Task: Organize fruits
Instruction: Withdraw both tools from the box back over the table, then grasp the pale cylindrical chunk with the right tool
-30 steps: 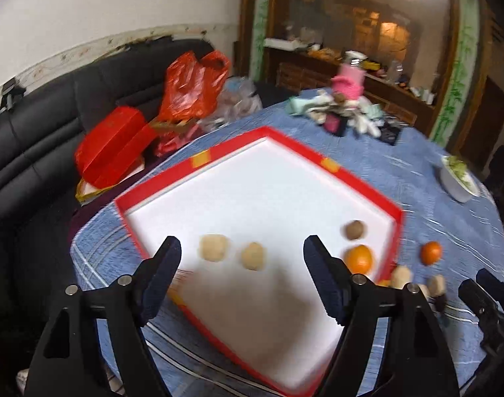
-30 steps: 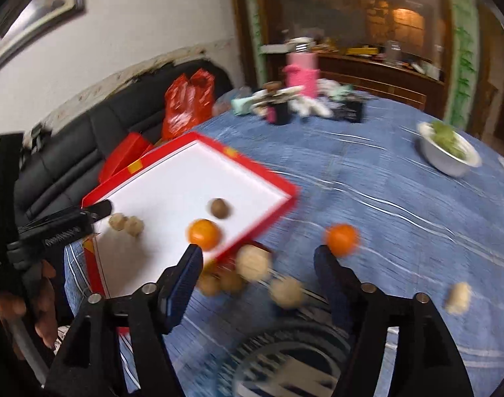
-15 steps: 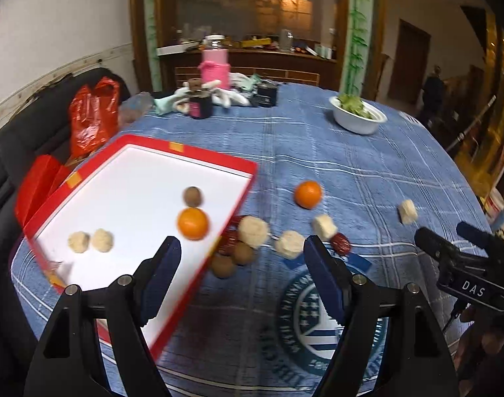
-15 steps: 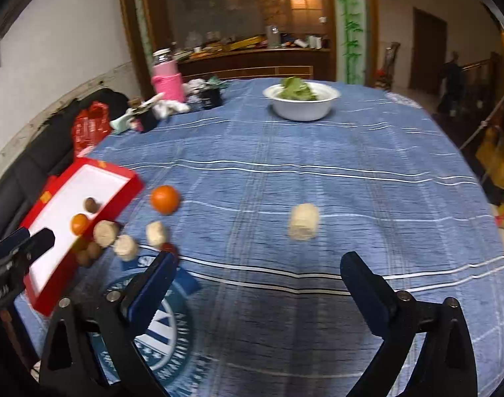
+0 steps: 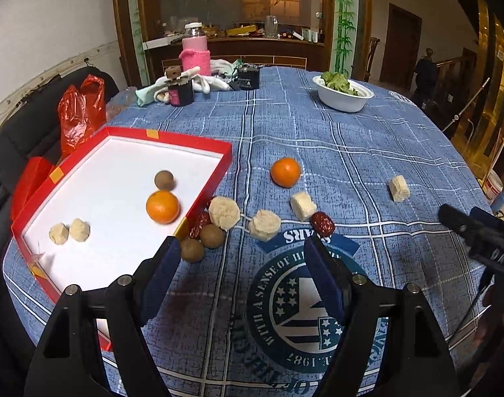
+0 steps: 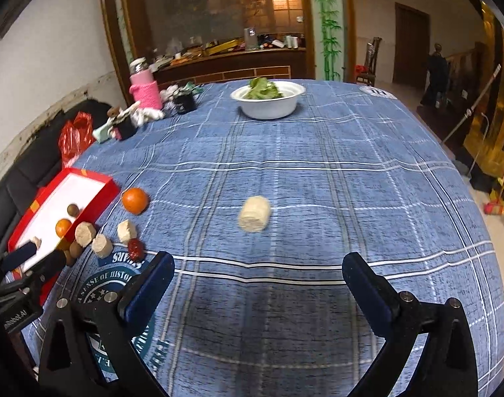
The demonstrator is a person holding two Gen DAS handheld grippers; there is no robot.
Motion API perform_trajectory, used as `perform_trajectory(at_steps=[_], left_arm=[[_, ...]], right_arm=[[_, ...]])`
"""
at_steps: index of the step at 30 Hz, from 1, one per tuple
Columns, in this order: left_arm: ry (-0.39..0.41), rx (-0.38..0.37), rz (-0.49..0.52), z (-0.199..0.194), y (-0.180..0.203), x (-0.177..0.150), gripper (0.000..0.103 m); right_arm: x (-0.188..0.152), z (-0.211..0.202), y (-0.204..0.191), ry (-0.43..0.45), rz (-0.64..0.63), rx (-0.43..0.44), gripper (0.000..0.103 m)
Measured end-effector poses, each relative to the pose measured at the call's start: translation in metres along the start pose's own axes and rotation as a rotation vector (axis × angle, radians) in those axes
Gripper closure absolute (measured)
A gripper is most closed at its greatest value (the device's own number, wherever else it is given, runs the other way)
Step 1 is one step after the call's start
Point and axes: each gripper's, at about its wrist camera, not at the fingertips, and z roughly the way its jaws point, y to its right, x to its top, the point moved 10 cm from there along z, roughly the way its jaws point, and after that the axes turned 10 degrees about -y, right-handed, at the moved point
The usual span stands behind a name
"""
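Where the blue checked cloth (image 5: 351,139) covers the counter, I read a round seal with "WITH A SENSE OF" and "1987". Behind it stand a dark sofa (image 5: 17,125) and a wooden cabinet (image 6: 232,63). My left gripper (image 5: 242,264) and right gripper (image 6: 255,274) both have fingers apart, holding nothing. Fruits lie partly in the red tray (image 5: 165,139), partly on the cloth beside it; one pale piece (image 6: 254,213) sits well apart.

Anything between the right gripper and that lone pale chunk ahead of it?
Nothing: the right wrist view shows only bare blue tablecloth between the right gripper and the pale chunk.
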Motion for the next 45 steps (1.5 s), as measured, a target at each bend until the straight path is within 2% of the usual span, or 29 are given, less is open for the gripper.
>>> perform_trajectory(at_steps=[7,13,17,18,21,22,25,27,31,32,34,38,41,45], left_arm=[[-0.009,-0.025,0.030,0.005,0.014,-0.008,0.026],[-0.021,-0.036,0.038,0.008,0.014,-0.014,0.026],[-0.028,-0.031,0.021,0.009,0.004,-0.016,0.026],[-0.029,-0.028,0.019,0.009,0.001,-0.017,0.026],[-0.025,-0.036,0.008,0.009,-0.003,-0.016,0.026],[-0.024,-0.041,0.005,0.009,-0.003,-0.016,0.026],[-0.025,-0.078,0.000,0.011,0.007,-0.013,0.026],[-0.024,-0.102,0.034,0.013,0.023,-0.011,0.026],[-0.030,-0.118,0.079,0.017,0.052,-0.012,0.026],[-0.028,-0.109,0.080,0.018,0.056,-0.010,0.026],[-0.034,-0.042,0.074,0.024,0.064,-0.005,0.026],[-0.038,0.074,0.041,0.037,0.078,0.010,0.026],[-0.062,0.107,0.034,0.046,0.085,0.013,0.026],[-0.097,0.099,-0.011,0.056,0.075,0.009,0.026]], right_arm=[[-0.004,0.002,0.029,-0.025,0.040,0.031,0.007],[0.016,0.027,0.003,-0.073,0.010,0.102,0.019],[0.037,0.058,-0.015,-0.105,-0.014,0.091,0.028],[0.039,0.066,-0.017,-0.119,-0.012,0.090,0.033],[0.035,0.091,-0.015,-0.188,0.013,0.073,0.067],[0.036,0.090,-0.014,-0.173,0.011,0.063,0.070],[0.035,0.088,-0.009,-0.163,0.035,0.093,0.071],[0.035,0.084,-0.003,-0.138,0.056,0.107,0.071],[0.042,0.068,0.009,-0.058,0.118,0.174,0.071],[0.045,0.065,0.010,-0.039,0.128,0.187,0.071],[0.047,0.063,0.012,-0.025,0.137,0.204,0.071],[0.045,0.068,0.013,-0.050,0.156,0.241,0.071],[0.047,0.064,0.010,-0.037,0.146,0.247,0.071],[0.045,0.066,0.008,-0.044,0.145,0.252,0.071]])
